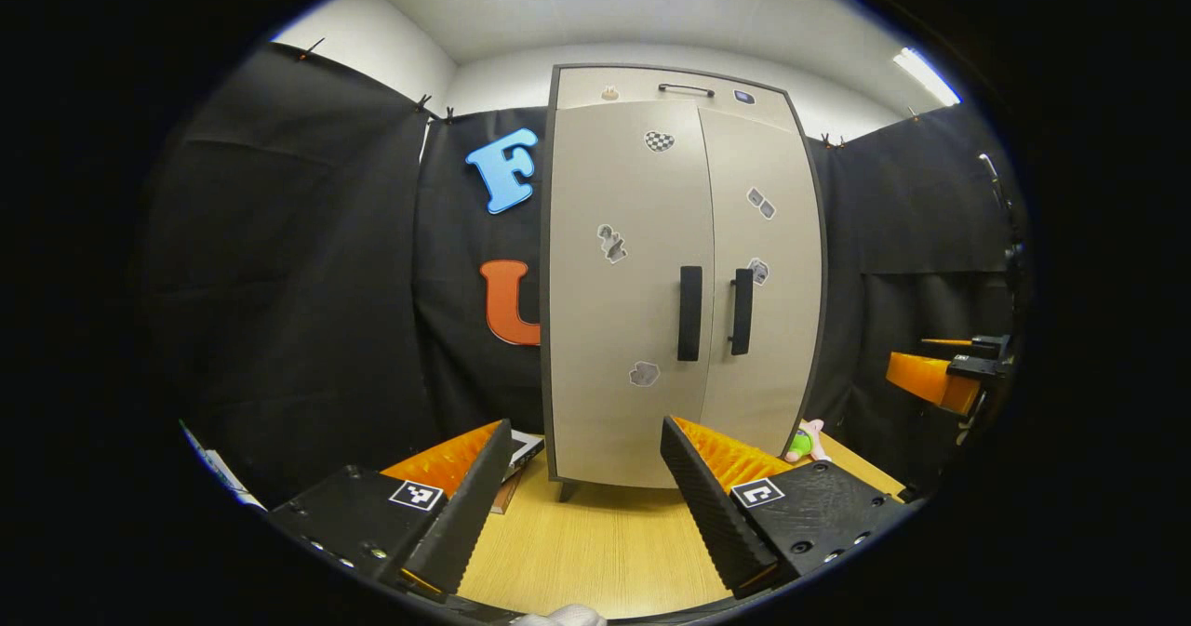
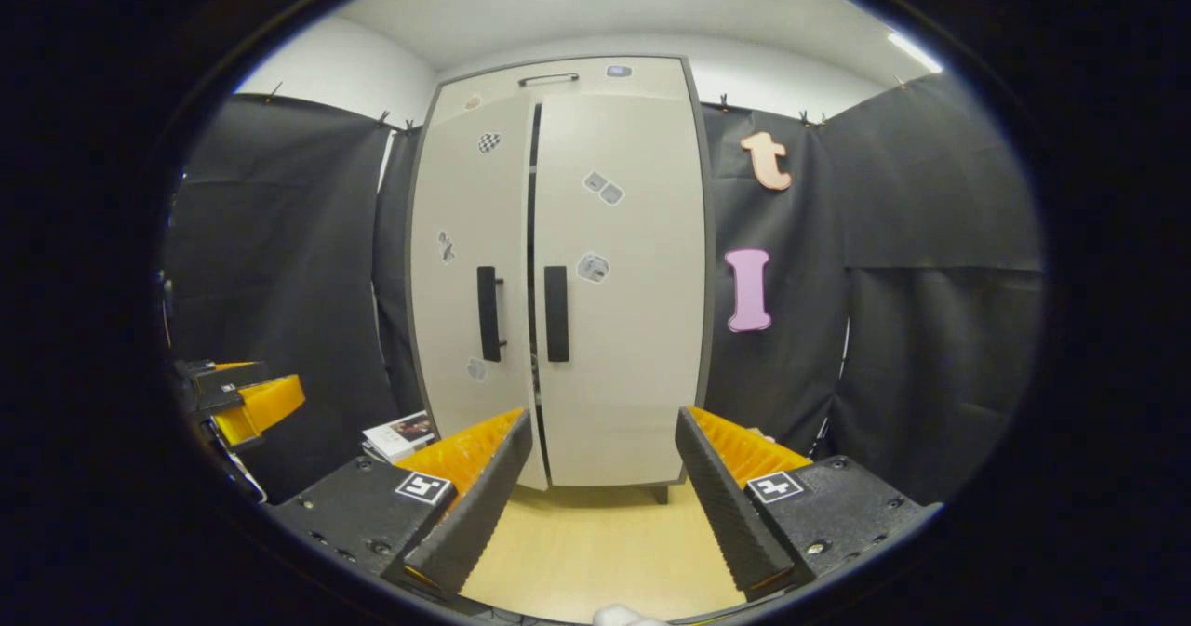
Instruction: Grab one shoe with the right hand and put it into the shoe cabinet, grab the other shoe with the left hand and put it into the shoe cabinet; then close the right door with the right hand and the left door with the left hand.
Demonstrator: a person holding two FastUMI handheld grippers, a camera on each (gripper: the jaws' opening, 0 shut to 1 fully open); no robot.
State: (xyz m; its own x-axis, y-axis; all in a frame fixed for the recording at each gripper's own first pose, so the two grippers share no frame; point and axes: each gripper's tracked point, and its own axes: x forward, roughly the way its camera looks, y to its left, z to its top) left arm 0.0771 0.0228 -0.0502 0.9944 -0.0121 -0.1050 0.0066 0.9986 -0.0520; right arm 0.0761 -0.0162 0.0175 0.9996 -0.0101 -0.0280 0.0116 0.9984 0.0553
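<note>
Black cloth lined the booth on all sides, and a pale wooden tabletop [image 1: 595, 552] carried the tall beige two-door shoe cabinet [image 1: 642, 189] with its dark frame, standing upright at the far end. In the left gripper view, the left gripper [image 1: 582, 500] was held above the tabletop with its two ribbed fingers [image 1: 465, 505] spread wide apart; nothing lay between them and they touched nothing. In the right gripper view, the right gripper [image 2: 595, 491] was likewise wide open and empty, its fingers [image 2: 721, 500] framing the foot of the cabinet without contact. The left door [image 1: 619, 310] and the right door [image 2: 619, 282] each bore a black vertical bar handle [image 1: 689, 313] near the centre seam. In the right gripper view, a dark slit ran down the seam and the lower edge of the left door stood slightly forward of the right door, so the left door appeared not fully shut; the right door lay flush. Grey stickers [image 1: 611, 243] dotted both doors. No shoe could be made out on the tabletop. A stack of printed booklets [image 2: 400, 435] lay at the cabinet's left foot, and a small pink-and-green soft toy [image 1: 806, 441] lay at its right foot. Each gripper appeared at the edge of the other's view, well apart from the cabinet.
</note>
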